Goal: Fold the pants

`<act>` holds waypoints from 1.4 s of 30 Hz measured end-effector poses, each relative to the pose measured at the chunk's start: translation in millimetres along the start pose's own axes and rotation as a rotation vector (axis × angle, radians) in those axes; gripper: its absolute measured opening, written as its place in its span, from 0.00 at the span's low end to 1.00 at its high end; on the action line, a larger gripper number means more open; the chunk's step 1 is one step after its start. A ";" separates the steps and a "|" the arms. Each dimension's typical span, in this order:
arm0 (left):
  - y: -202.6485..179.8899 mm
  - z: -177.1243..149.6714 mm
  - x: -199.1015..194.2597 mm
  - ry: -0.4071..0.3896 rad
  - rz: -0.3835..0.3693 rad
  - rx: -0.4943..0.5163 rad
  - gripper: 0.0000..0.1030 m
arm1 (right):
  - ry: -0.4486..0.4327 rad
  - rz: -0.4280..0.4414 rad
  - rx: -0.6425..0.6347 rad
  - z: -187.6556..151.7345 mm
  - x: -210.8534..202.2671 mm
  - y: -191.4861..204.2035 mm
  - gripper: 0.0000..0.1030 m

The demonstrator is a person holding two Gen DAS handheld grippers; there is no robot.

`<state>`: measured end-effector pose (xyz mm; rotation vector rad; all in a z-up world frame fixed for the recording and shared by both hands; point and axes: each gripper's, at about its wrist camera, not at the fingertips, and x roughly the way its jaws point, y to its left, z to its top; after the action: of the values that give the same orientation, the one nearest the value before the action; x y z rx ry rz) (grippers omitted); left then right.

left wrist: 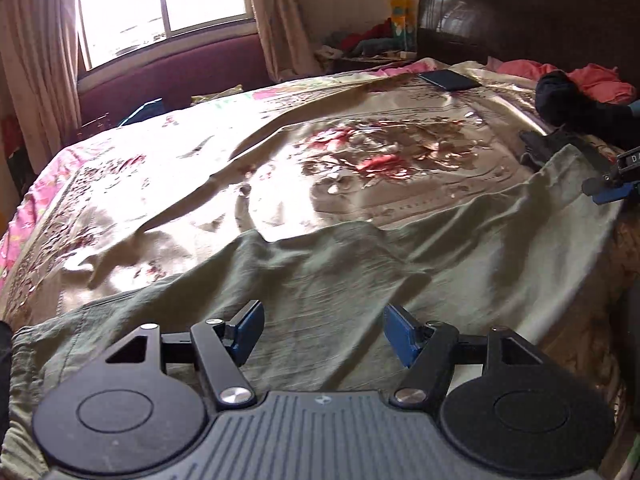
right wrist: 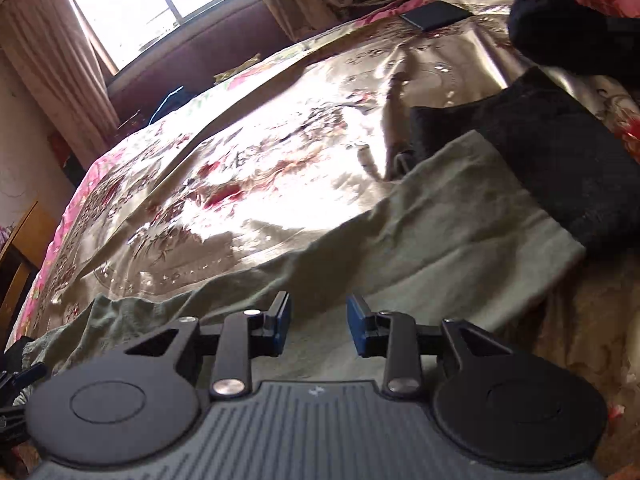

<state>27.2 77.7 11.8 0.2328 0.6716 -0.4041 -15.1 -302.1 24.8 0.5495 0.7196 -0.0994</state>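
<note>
Both grippers poised over the pants!
Olive pants (left wrist: pixel 340 272) lie lengthwise along the bed's (left wrist: pixel 280 152) near edge; left gripper (left wrist: pixel 324 336) and right gripper (right wrist: pixel 318 326) gape, seemingly empty, one at either end.

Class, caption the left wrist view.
Open left gripper poised over olive pants spread across a floral bedspread.

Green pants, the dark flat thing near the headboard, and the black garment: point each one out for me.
Green pants (left wrist: pixel 340 272): left wrist view, on the wrinkled middle of the fabric.
Dark flat thing (left wrist: pixel 450 79): left wrist view, on its top face.
Black garment (right wrist: pixel 560 152): right wrist view, on its fuzzy middle, lying over the pants' far end.
</note>
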 end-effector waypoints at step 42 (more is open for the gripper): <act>-225.2 66.1 54.7 0.116 -0.226 0.494 0.77 | -0.085 0.538 0.366 15.8 59.9 -105.0 0.37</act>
<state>4.9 -162.2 9.1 0.6559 0.7073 -0.7775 11.2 -394.0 -50.9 1.0663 0.4513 0.2511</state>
